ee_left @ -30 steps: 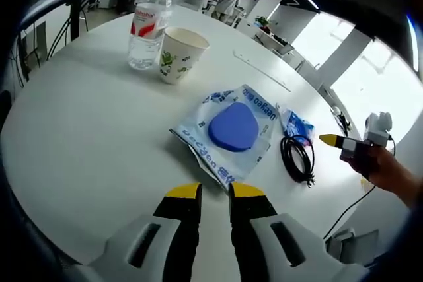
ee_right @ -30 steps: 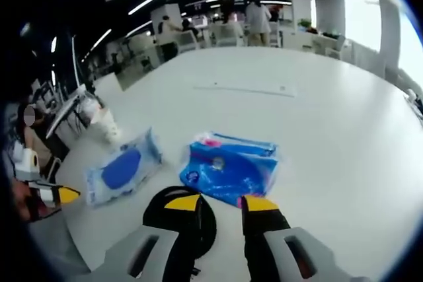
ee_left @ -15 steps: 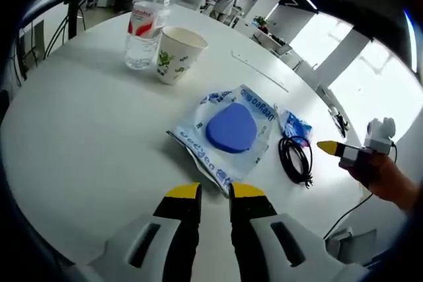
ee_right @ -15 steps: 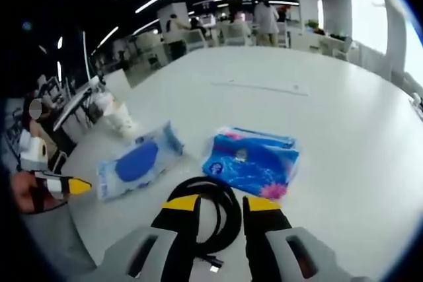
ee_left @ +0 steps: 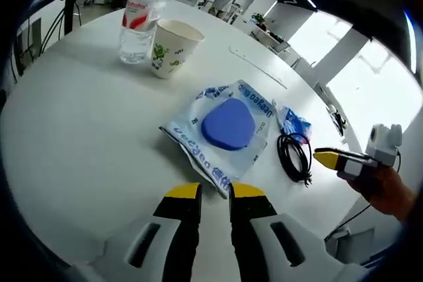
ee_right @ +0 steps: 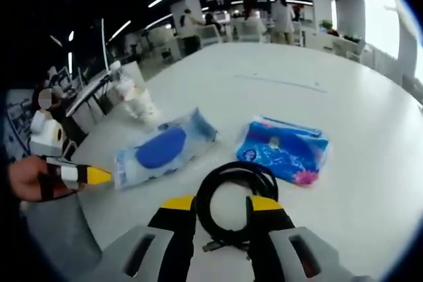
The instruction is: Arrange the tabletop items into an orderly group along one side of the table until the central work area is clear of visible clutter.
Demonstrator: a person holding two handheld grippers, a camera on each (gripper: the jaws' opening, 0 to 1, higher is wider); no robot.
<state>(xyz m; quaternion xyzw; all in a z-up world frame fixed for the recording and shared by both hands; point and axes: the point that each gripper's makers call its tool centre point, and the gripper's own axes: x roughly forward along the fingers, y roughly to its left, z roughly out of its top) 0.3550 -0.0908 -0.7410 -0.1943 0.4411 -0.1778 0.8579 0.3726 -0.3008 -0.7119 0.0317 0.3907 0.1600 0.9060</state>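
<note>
A wet-wipes packet (ee_left: 225,127) with a blue lid lies mid-table, its near corner just ahead of my left gripper (ee_left: 215,191), which is open a narrow gap and holds nothing. To its right lie a blue tissue pack (ee_left: 294,123) and a coiled black cable (ee_left: 295,156). A water bottle (ee_left: 135,21) and paper cup (ee_left: 170,47) stand at the far left. My right gripper (ee_right: 221,204) is open, its tips on either side of the cable coil (ee_right: 231,193). Beyond the coil lie the tissue pack (ee_right: 284,153) and the wipes (ee_right: 162,150).
The white round table (ee_left: 79,137) has bare room at its left and near side. A thin pale strip (ee_left: 258,67) lies at the far side. The right gripper (ee_left: 328,158), in a hand, enters the left gripper view; the left gripper (ee_right: 92,175) enters the right gripper view.
My right gripper has moved forward over the cable, so the coil now lies between its tips, and its jaws stand slightly wider. The left gripper has barely moved.
</note>
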